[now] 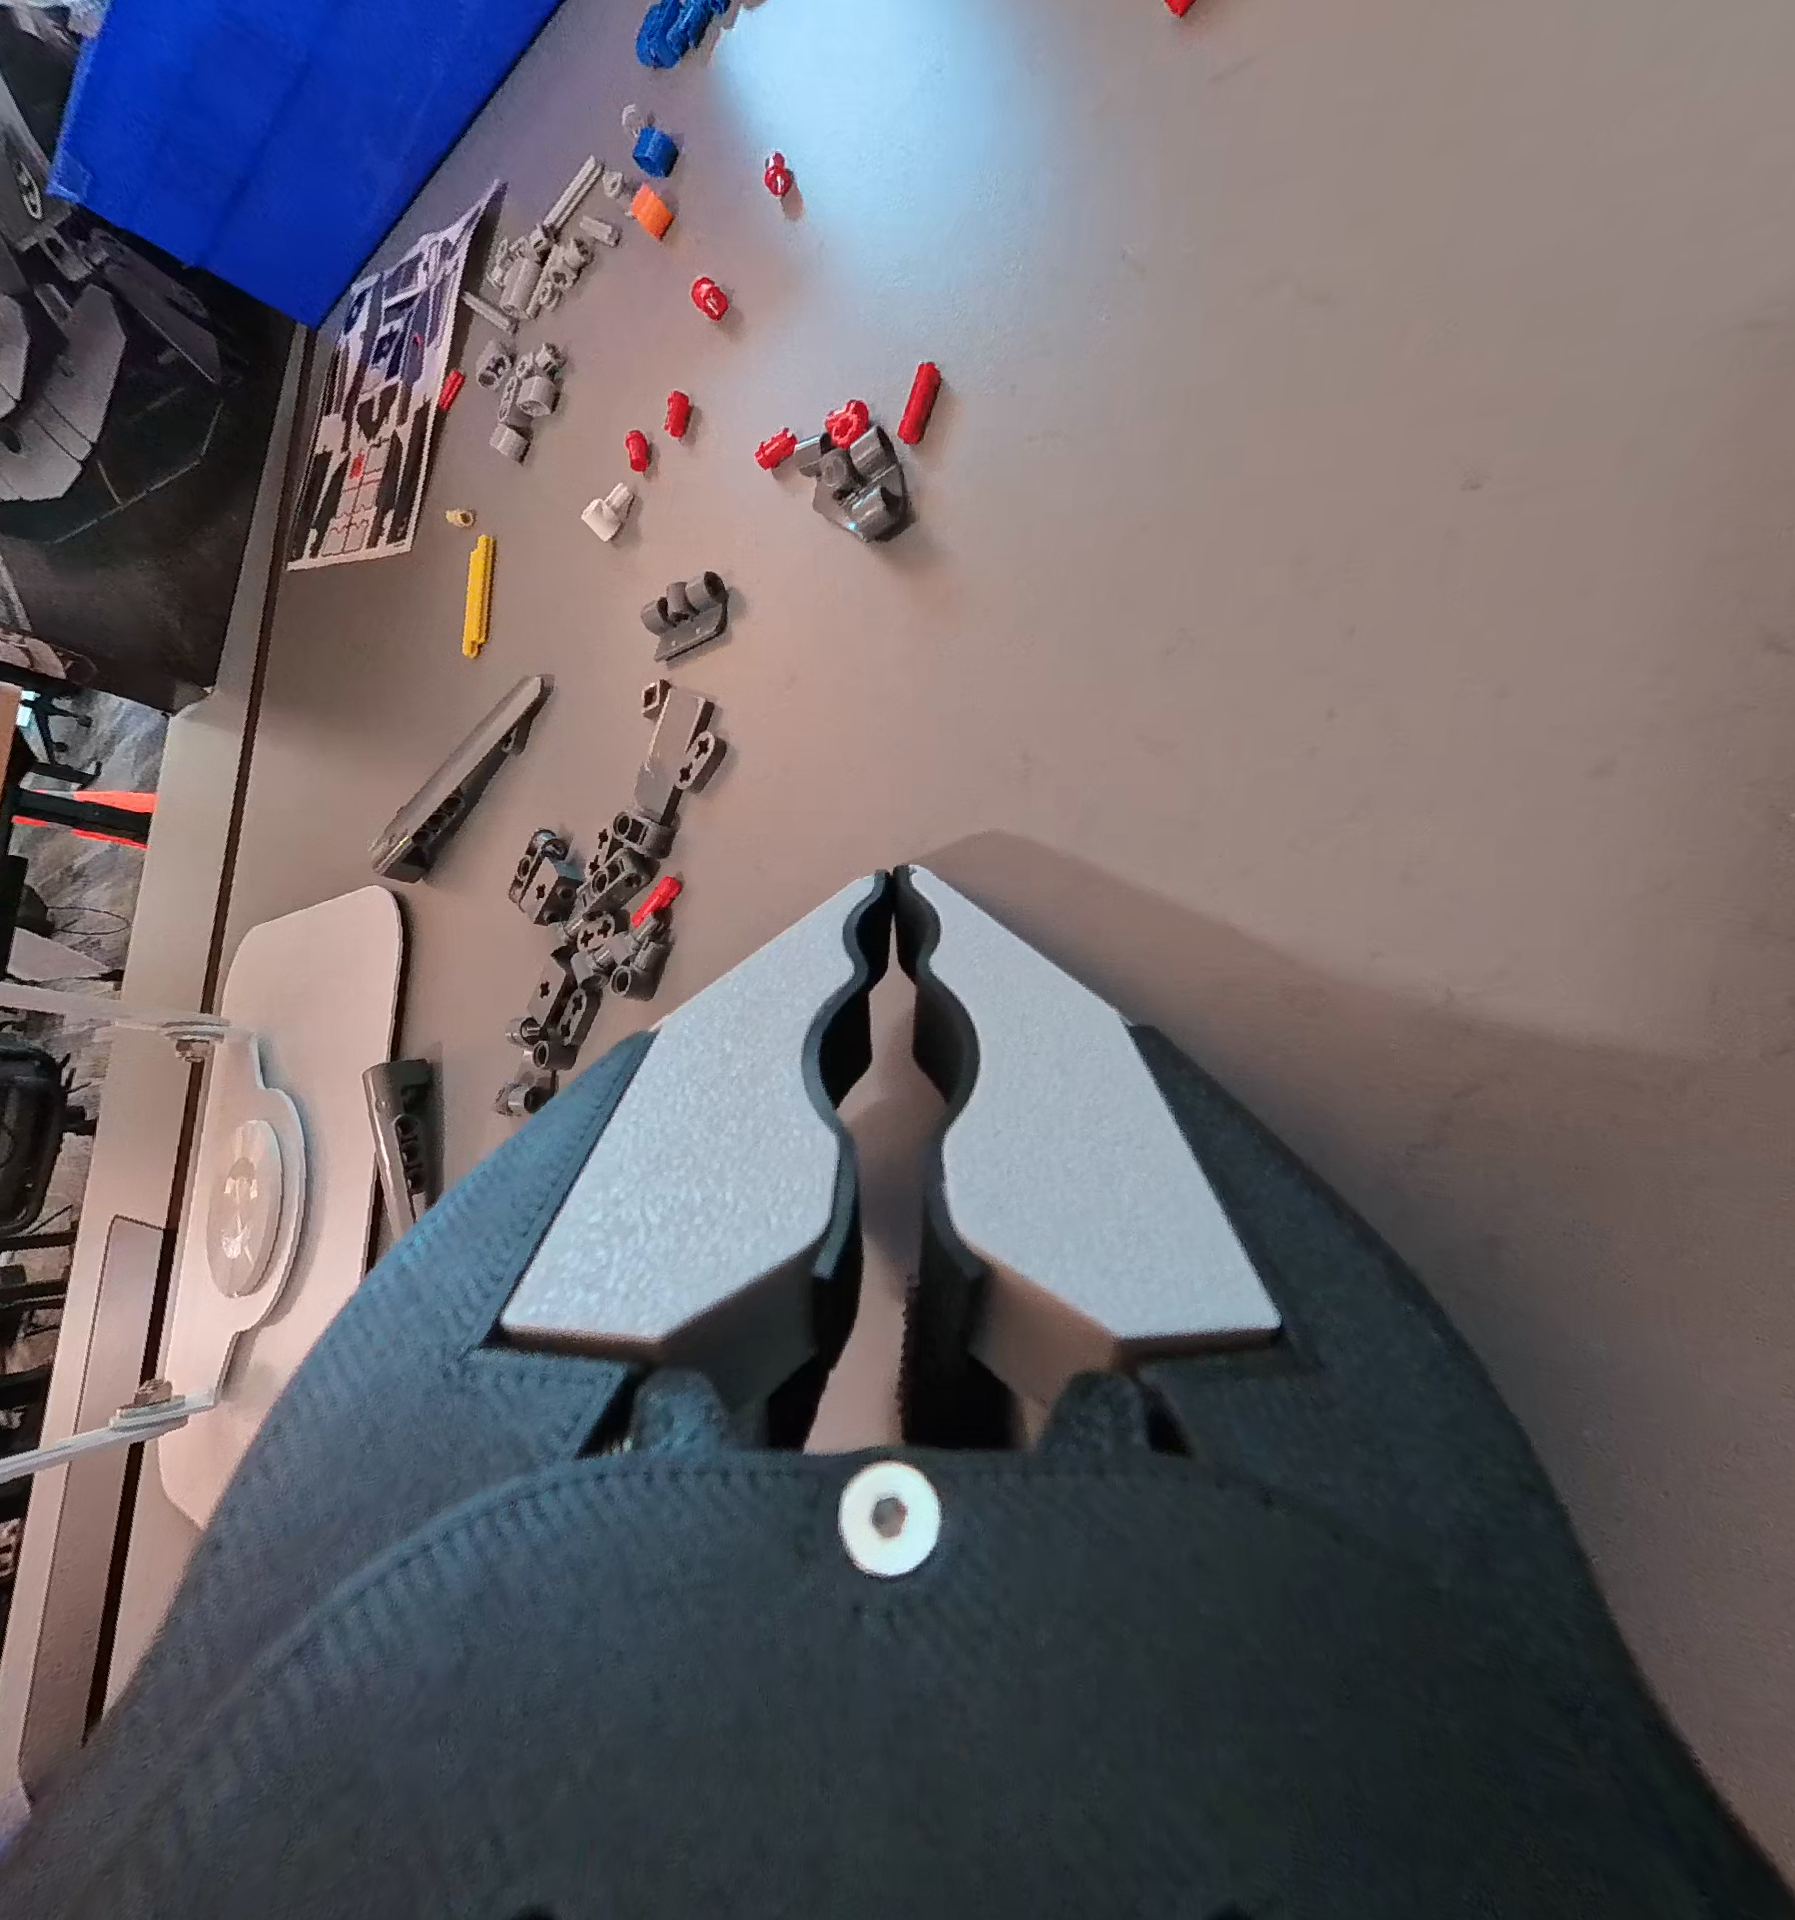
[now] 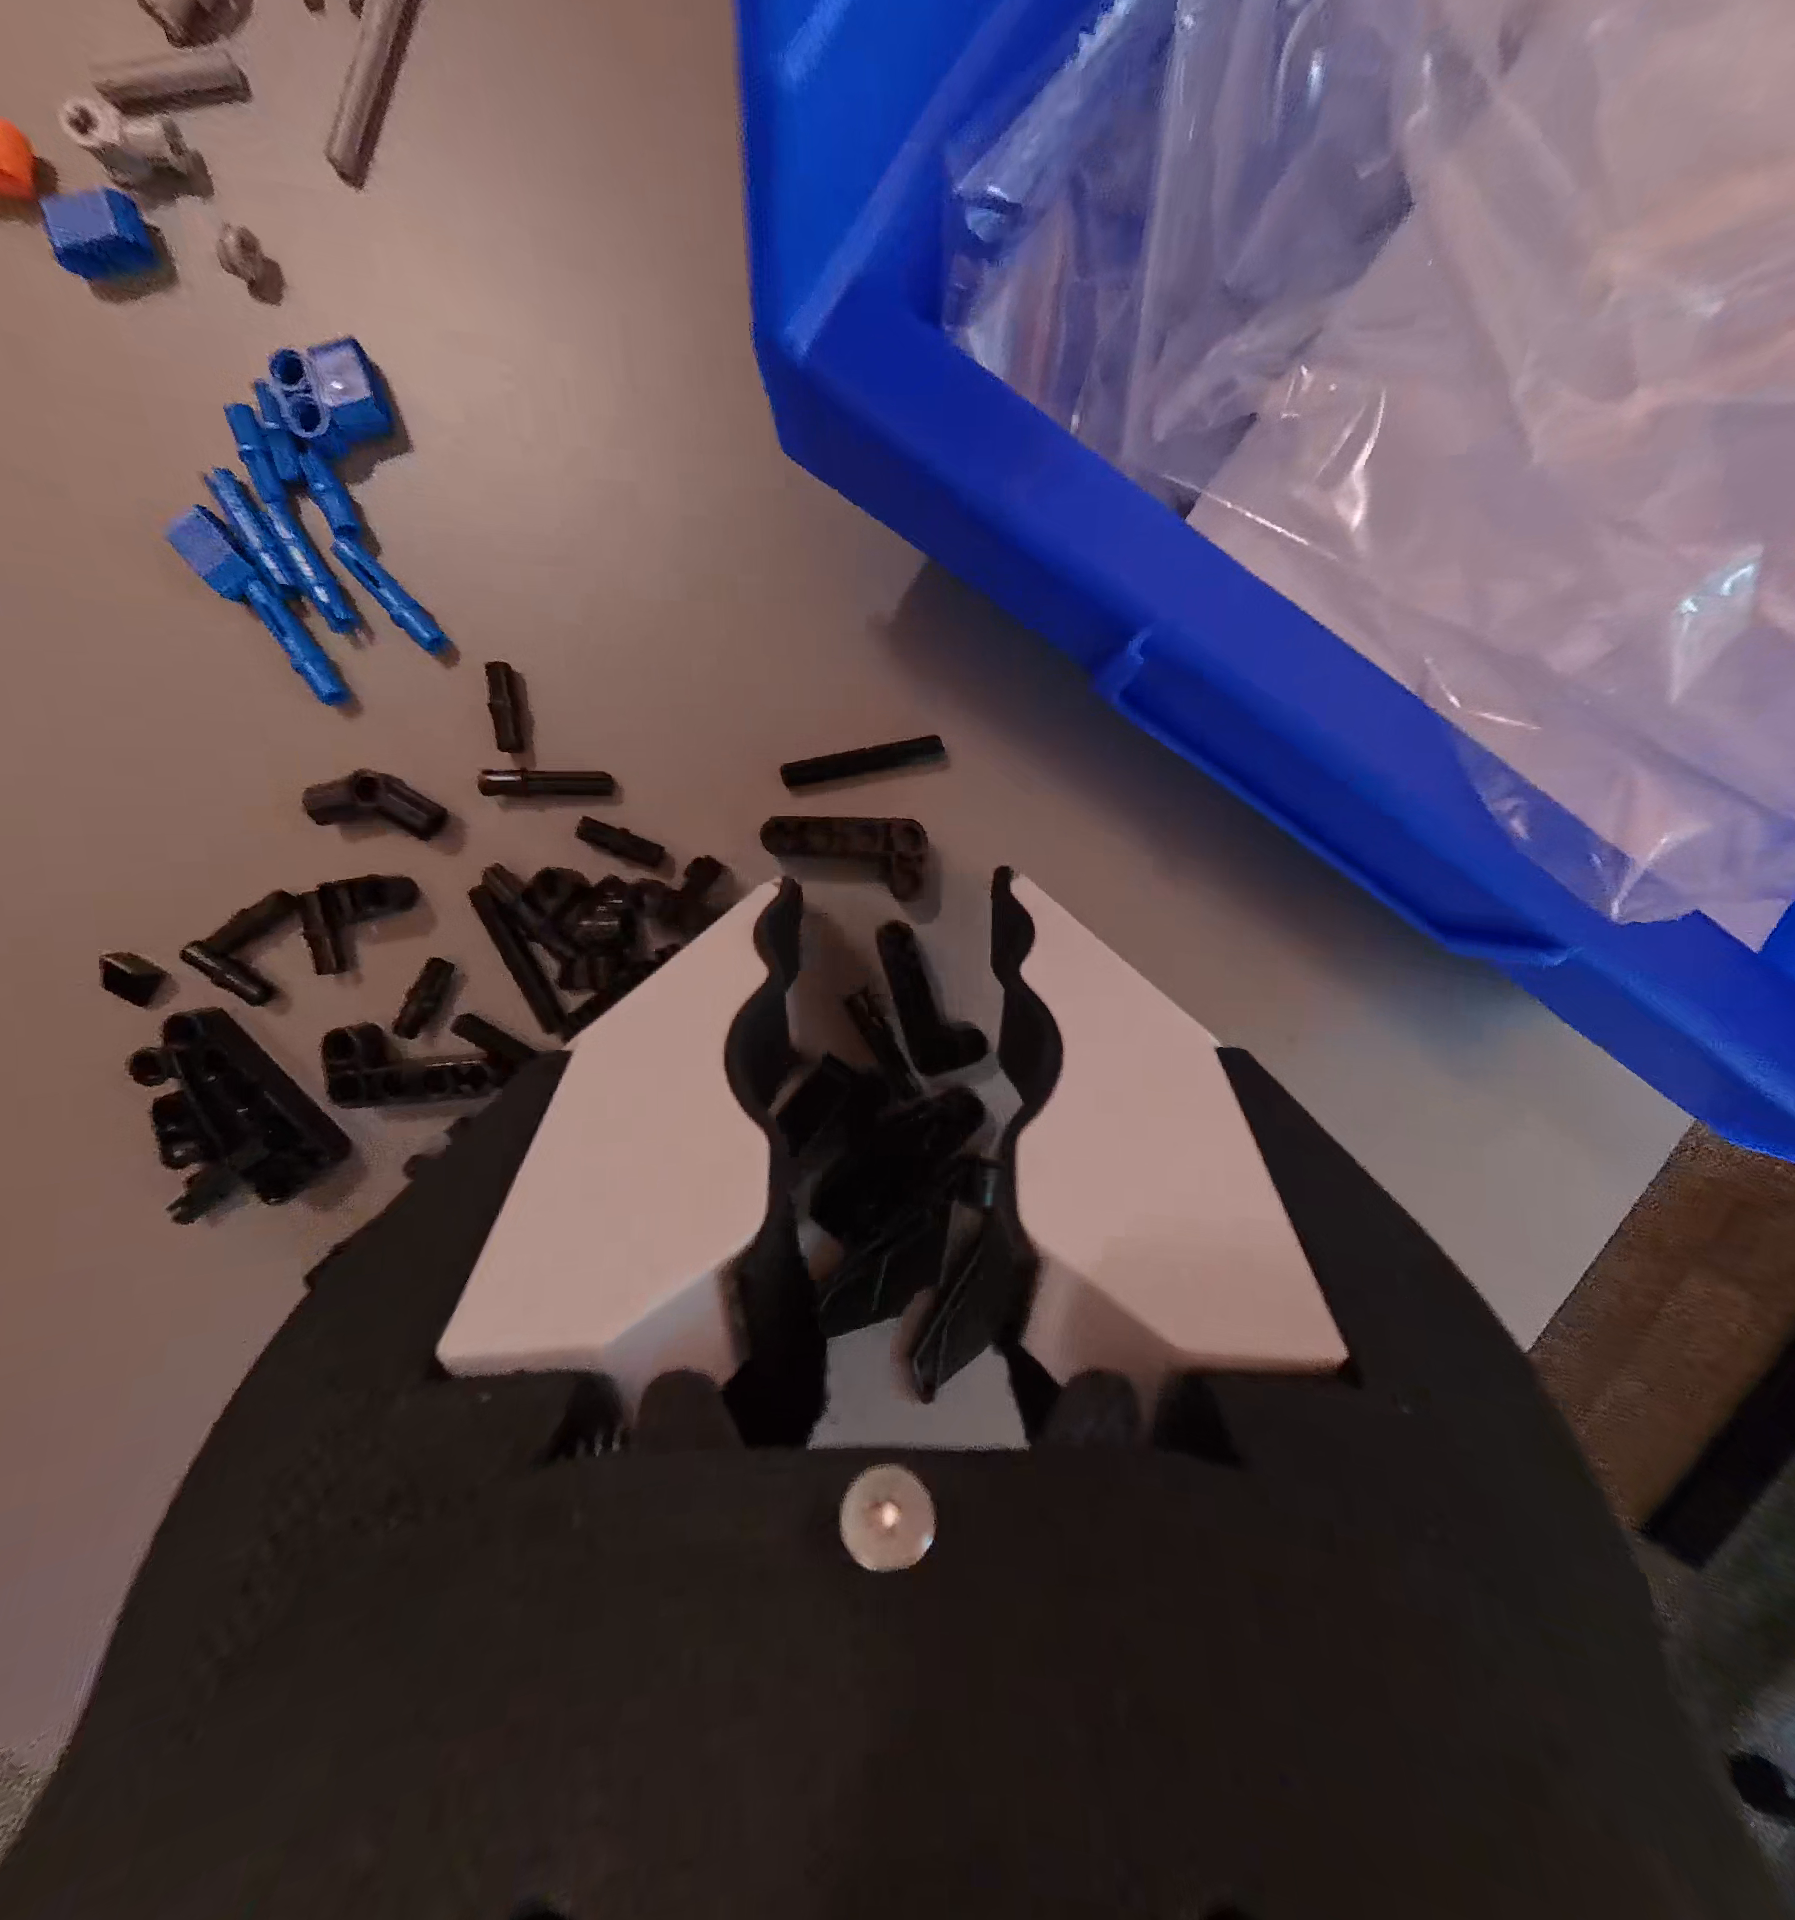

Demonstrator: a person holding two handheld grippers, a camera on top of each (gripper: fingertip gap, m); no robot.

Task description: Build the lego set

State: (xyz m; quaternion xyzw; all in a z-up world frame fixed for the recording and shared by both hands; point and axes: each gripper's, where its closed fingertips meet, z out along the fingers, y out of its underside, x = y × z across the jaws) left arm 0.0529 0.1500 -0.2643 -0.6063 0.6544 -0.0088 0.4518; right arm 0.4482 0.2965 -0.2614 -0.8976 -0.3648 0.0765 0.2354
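My left gripper (image 1: 893, 878) is shut with its pads together and nothing between them, above a bare part of the grey table (image 1: 1288, 520). A cluster of dark grey building pieces (image 1: 592, 935) lies just to its left. My right gripper (image 2: 895, 883) is open above a scatter of black building pieces. A black L-shaped piece (image 2: 919, 1003) and a heap of black parts (image 2: 893, 1164) lie on the table between its fingers, and the pads do not press on them. A black L-beam (image 2: 846, 836) and a black axle (image 2: 862, 762) lie just ahead of its tips.
A blue bin (image 2: 1132, 540) holding clear plastic bags (image 2: 1495, 364) stands at the right; the bin also shows in the left wrist view (image 1: 280, 135). Blue pieces (image 2: 290, 499), red pieces (image 1: 711, 299), a yellow axle (image 1: 477, 594) and a sticker sheet (image 1: 384, 395) lie around. One gripper's finger ends stand about 45 cm off the other's.
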